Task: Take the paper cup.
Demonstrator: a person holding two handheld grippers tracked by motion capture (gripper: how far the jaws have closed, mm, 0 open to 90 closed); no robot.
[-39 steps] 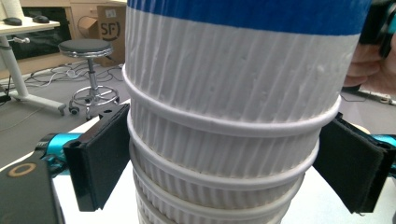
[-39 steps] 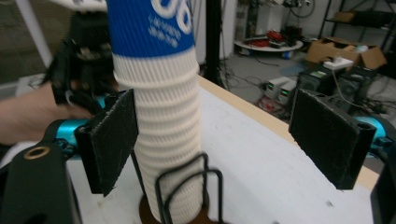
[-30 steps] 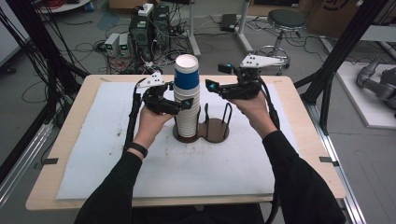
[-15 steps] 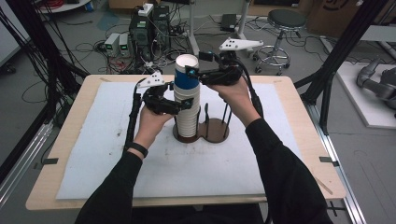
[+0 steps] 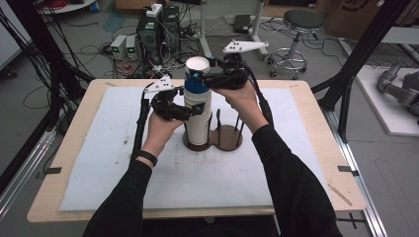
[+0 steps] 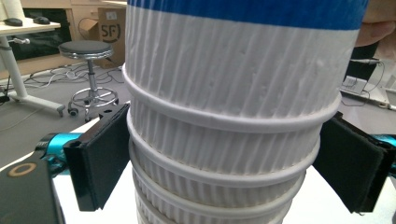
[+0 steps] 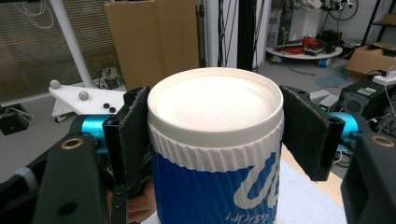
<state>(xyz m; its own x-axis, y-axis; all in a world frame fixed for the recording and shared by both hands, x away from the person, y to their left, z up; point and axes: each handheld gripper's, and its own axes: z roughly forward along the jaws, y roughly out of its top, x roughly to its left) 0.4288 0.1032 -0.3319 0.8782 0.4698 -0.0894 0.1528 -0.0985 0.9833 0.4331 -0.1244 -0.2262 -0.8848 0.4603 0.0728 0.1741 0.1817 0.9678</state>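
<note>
A tall stack of ribbed white paper cups (image 5: 197, 121) stands upright on a dark wooden holder (image 5: 223, 139) near the middle of the bench (image 5: 316, 106), on a pale mat (image 5: 104, 148). The holder has thin upright posts, and its right half stands beside the stack. The topmost cup, a blue-and-white cup (image 7: 215, 154), sits upside down with its flat bottom facing up. The left tool (image 5: 184, 110) reaches in from the left at about mid-height of the stack; in the left gripper view its two black pads (image 6: 100, 161) sit on either side of the ribbed cups, touching the rolled rims, so it is gripping the stack. The right tool (image 5: 198, 75) comes in from the right at the top; its jaws have just been closing, and in the right gripper view the pads (image 7: 135, 140) press against the sides of the blue-and-white cup just under its upturned end.
</note>
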